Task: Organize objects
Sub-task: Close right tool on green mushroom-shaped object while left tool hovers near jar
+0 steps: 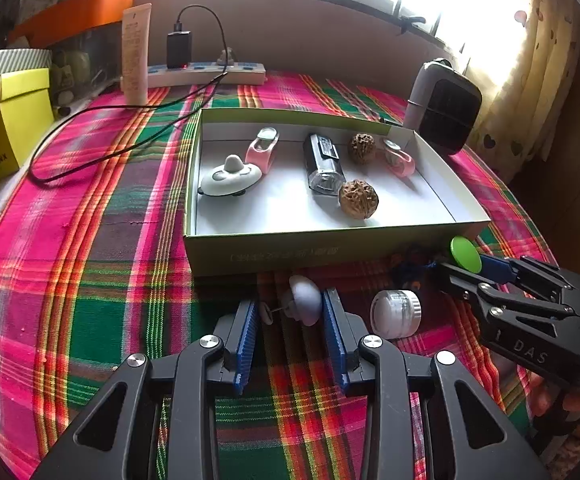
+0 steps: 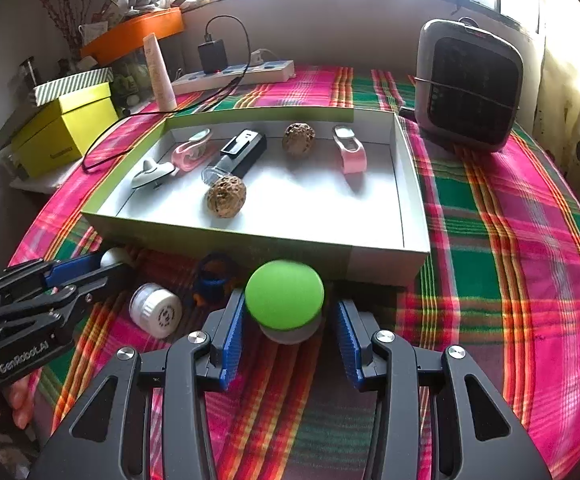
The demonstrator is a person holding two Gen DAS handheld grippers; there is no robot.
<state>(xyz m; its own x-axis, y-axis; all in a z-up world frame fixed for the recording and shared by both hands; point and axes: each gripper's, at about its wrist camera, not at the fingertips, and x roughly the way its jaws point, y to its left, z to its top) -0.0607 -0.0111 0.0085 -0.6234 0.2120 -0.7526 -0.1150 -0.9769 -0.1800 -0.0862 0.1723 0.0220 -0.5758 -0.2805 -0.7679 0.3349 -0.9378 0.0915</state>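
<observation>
In the left wrist view my left gripper (image 1: 290, 312) is shut on a small lavender mushroom-shaped top (image 1: 305, 300), just in front of the open green-sided box (image 1: 290, 258); the right wrist view shows this gripper (image 2: 118, 262) at the left. My right gripper (image 2: 290, 312) is shut on a green-domed top (image 2: 284, 294) near the box's front wall (image 2: 210, 240), and in the left wrist view it (image 1: 461, 266) sits by the box's right corner. Inside the box lie two walnuts (image 1: 357, 200), two pink pieces (image 1: 264, 152), a black clip-on device (image 1: 323, 162) and a white top (image 1: 230, 178).
A white jar (image 1: 395, 314) lies on its side on the plaid cloth between the grippers, and a dark blue ring (image 2: 214, 280) is beside it. A heater (image 2: 467, 84) stands at the back right. A power strip (image 1: 206, 74), cream tube (image 1: 136, 56), black cable and yellow box (image 1: 8, 120) are at the back left.
</observation>
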